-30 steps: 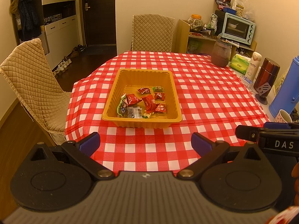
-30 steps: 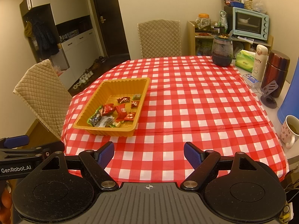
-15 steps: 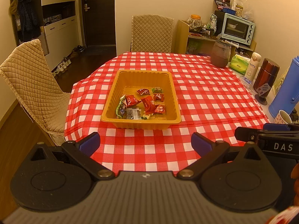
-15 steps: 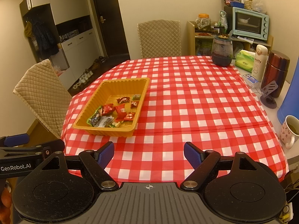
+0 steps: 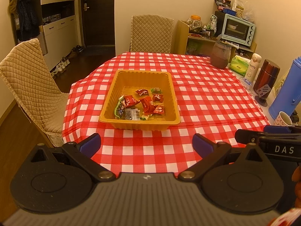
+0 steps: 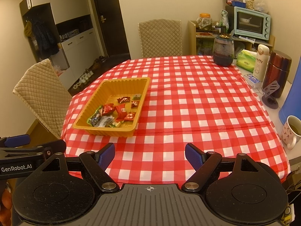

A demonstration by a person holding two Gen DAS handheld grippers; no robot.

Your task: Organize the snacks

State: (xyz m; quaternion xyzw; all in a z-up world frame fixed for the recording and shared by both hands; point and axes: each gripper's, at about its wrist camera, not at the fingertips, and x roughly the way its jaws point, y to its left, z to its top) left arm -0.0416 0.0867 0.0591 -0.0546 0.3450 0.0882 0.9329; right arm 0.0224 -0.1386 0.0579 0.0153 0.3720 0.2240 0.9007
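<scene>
Left wrist: snack tray (image 5: pixel 139 121) beyond gripper (image 5: pixel 146 144)

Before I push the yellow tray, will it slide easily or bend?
The yellow tray looks like thin ribbed plastic, so it may flex. It holds only a few snack packets, so it is probably light and should slide on the checked tablecloth.

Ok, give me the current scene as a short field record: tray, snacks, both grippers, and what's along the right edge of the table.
tray: yellow tray on the red checked tablecloth, left of table centre
snacks: red, green and clear wrapped snacks inside the tray, bunched at its near end; far end bare
left gripper: open, nothing between its jaws, short of the tray
right gripper: open, nothing held, over the near table edge
right edge: dark glass jar, white bottle, maroon flask, blue jug, mug
loose snacks on cloth: none visible
</scene>
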